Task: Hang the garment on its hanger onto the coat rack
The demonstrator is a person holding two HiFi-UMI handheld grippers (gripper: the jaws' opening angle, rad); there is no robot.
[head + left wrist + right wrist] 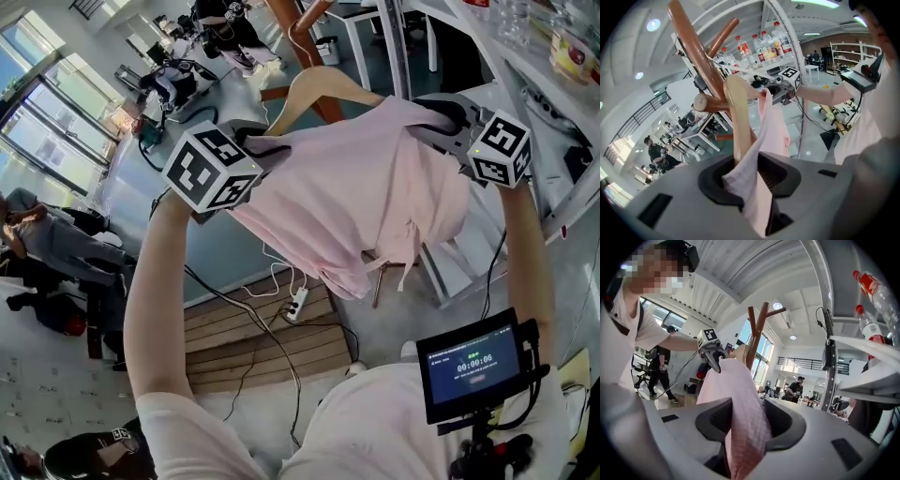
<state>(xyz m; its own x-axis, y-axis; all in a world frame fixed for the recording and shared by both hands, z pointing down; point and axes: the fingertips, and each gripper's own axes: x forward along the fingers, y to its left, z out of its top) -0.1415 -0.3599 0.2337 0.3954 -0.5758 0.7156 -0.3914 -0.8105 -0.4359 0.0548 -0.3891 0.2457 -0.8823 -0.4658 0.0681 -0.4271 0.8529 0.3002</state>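
Observation:
A pale pink garment (375, 187) hangs on a light wooden hanger (323, 89), held up near the brown wooden coat rack (300, 37). My left gripper (267, 145) is at the garment's left shoulder and my right gripper (441, 122) at its right shoulder. In the left gripper view the hanger arm (738, 117) and a fold of cloth (773, 126) lie between the jaws of my left gripper (750, 180), with a gap beside one pad. In the right gripper view the cloth (740, 404) hangs loose between the parted jaws of my right gripper (750, 423). The rack's pegs (693, 51) rise just behind the hanger.
A white shelf frame (562, 141) with water bottles (759, 44) stands close on the right. Below lie a wooden pallet (253, 337), a power strip (298, 302) and cables. A small monitor (473, 361) sits at the person's chest. Other people work at desks farther off.

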